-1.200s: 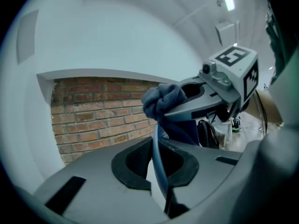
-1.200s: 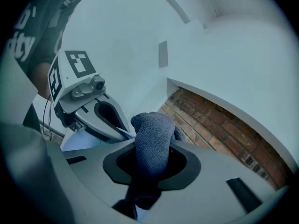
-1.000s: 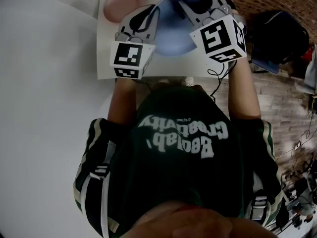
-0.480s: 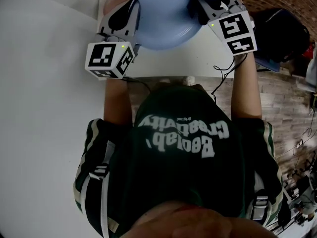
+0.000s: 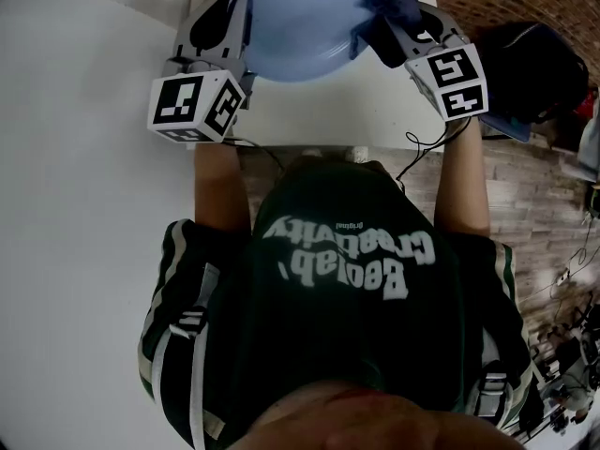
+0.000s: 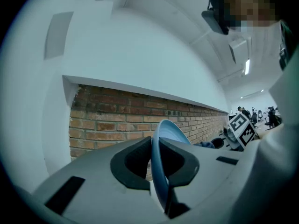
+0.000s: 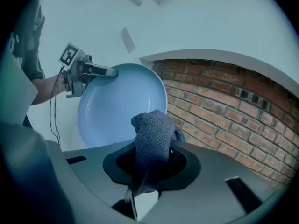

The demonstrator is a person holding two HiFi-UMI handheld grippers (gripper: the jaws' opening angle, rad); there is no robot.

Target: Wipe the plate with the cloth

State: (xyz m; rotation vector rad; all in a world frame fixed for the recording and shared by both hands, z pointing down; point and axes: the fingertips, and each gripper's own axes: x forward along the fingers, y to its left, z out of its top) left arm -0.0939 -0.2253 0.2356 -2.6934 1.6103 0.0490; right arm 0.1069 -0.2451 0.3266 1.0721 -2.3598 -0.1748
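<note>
Plate: one, light blue, standing on edge at top centre of the head view. Two grippers are working nearer the body. Left gripper is clamping its rim, the jaws having just eased slightly. Right gripper is pinching one grey cloth at the plate's right edge. One white table is lying beneath.

At top centre, the left gripper grips a pale blue plate by its left rim, above the white table. The right gripper, at upper right, holds a dark cloth at the plate's right edge.
</note>
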